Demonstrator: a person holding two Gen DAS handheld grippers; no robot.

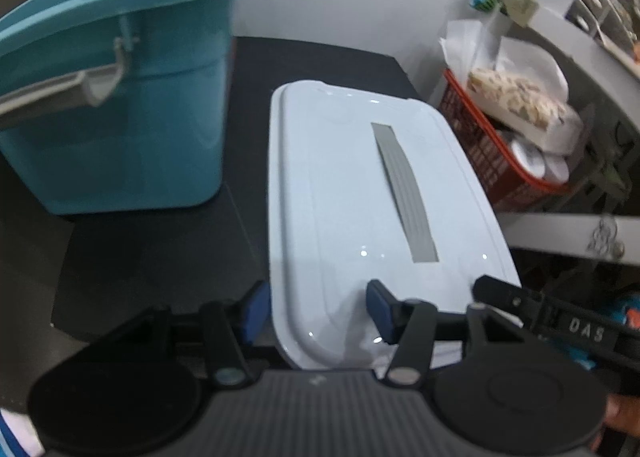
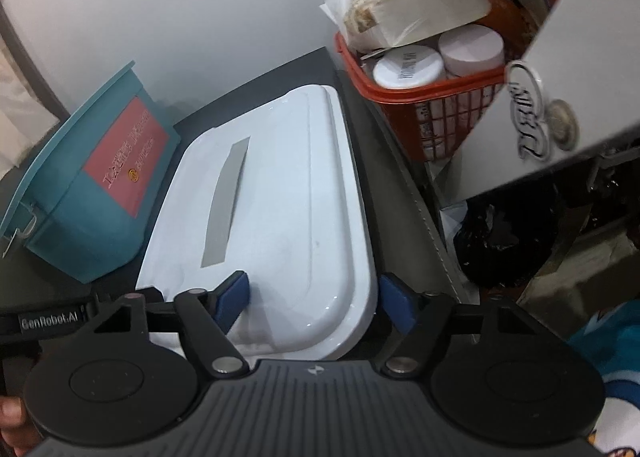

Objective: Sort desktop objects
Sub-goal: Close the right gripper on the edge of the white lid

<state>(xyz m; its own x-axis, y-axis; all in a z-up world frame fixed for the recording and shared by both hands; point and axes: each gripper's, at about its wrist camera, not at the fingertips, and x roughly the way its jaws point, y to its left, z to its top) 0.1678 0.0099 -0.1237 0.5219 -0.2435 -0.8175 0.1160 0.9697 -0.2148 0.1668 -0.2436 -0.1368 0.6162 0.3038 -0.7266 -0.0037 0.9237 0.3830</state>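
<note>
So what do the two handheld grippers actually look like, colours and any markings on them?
Both look alike: the left gripper and the right gripper have black linkage arms with silver pivot pins, blue finger pads, two round black discs and a ribbed dark grey body. A white GenRobot.AI label shows in the right wrist view, and white letters DAS in the left.

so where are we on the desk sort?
Done: nothing clearly sorted yet. In hand: left tool and right tool both straddle the near corners of the white slotted box lid, jaws open. Left: teal bin, and red basket stays cluttered.
</note>
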